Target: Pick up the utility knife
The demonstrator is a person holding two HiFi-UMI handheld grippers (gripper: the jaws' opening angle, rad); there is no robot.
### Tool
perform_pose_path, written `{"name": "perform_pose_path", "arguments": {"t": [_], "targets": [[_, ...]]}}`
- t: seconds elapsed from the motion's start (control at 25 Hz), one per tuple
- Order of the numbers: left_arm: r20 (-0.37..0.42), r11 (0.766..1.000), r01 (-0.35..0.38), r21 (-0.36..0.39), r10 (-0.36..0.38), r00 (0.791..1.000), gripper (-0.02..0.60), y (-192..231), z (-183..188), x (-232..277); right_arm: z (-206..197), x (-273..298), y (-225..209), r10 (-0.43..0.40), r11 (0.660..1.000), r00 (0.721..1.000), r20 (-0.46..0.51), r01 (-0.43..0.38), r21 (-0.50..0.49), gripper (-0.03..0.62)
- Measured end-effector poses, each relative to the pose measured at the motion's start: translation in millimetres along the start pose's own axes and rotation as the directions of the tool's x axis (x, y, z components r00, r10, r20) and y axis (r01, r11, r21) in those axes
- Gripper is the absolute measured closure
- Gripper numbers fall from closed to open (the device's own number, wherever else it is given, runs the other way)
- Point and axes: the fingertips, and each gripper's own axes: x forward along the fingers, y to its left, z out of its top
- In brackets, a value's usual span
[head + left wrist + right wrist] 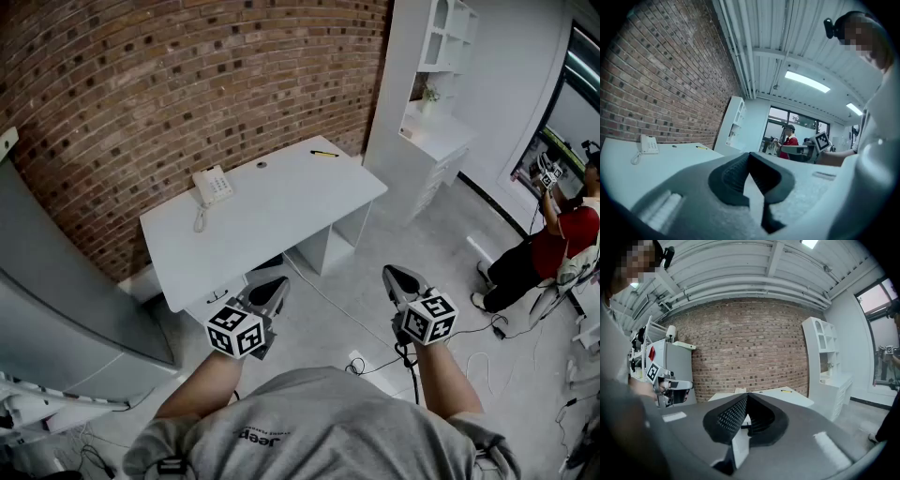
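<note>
1. The white desk [281, 202] stands ahead beside a white shelf unit [441, 84], with nothing blocking the approach
2. The left gripper [274, 289] and right gripper [396, 276] hover short of it, jaws pressed together and empty; the pickup is not yet begun
3. A telephone [213, 186] sits at the desk's left
4. The utility knife [324, 153] lies untouched at its far right edge

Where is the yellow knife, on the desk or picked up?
On the desk: the utility knife lies flat near the desk's far corner, with nothing holding it.
</note>
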Motion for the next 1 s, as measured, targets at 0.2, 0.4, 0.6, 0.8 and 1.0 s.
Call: {"name": "perform_pose_path", "arguments": {"t": [0.2, 0.4, 0.6, 0.8, 1.0], "targets": [[0.002, 1.000, 0.008, 0.000, -0.008, 1.000, 0.583, -4.2, 1.0, 2.4, 1.5, -0.7, -1.1, 0.002, 1.000, 1.000, -0.001, -0.002, -0.004, 0.586], [0.004, 1.000, 0.013, 0.004, -0.013, 1.000, 0.583, -10.3, -1.1, 6.4, 0.0, -4.5, -4.8, 0.002, 1.000, 1.000, 0.004, -0.002, -0.007, 0.586], [0.001, 1.000, 0.018, 0.013, -0.018, 1.000, 0.583, -16.4, -0.1, 10.7, 4.5, -9.7, -9.4, 0.005, 1.000, 1.000, 0.016, -0.005, 0.000, 0.586], [0.007, 1.000, 0.009, 0.028, -0.009, 1.000, 0.583, -32.3, -0.8, 23.1, 4.7, -23.2, -20.5, 0.010, 1.000, 1.000, 0.026, -0.010, -0.014, 0.585], [0.018, 0.999, -0.017, 0.042, 0.016, 1.000, 0.583, -56.2, -3.1, 41.0, 5.3, -38.6, -42.0, 0.027, 0.999, 0.999, 0.021, -0.027, -0.027, 0.585]]}}
